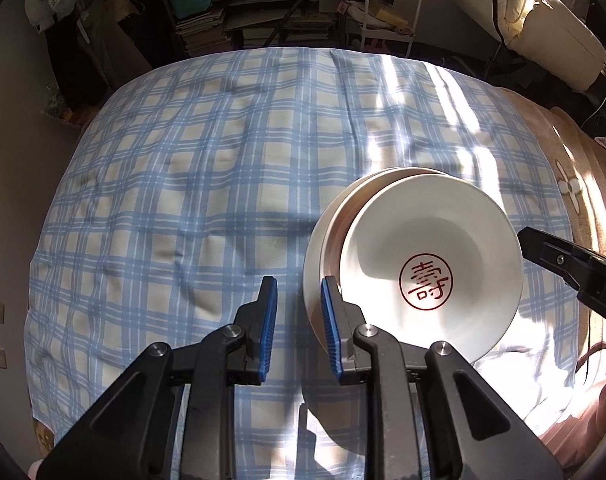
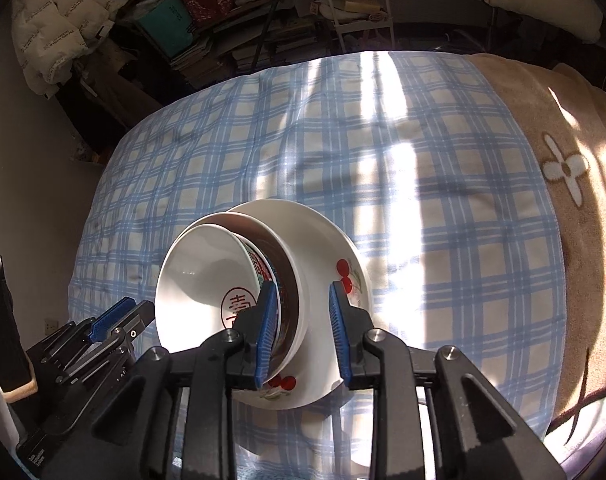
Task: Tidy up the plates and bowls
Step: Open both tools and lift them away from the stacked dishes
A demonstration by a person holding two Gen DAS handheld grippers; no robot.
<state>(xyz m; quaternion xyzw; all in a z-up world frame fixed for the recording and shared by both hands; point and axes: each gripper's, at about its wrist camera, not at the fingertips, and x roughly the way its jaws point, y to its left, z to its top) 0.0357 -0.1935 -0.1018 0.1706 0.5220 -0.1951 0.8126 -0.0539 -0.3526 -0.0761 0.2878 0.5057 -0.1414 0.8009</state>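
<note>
Your stack sits on the bed [image 2: 423,200], bowl [image 2: 207,276] nested off-centre over the plate [image 2: 327,248]; both the left hand-held gripper [image 1: 299,312] and right hand-held gripper [image 2: 303,328] are open and empty, positioned for straightening.

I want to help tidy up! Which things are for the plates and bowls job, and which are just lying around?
For the job:
bowl with the red mark
cherry plate
left gripper
right gripper

Just lying around:
checked cloth
brown blanket
books
white rack
puffy jacket
</note>
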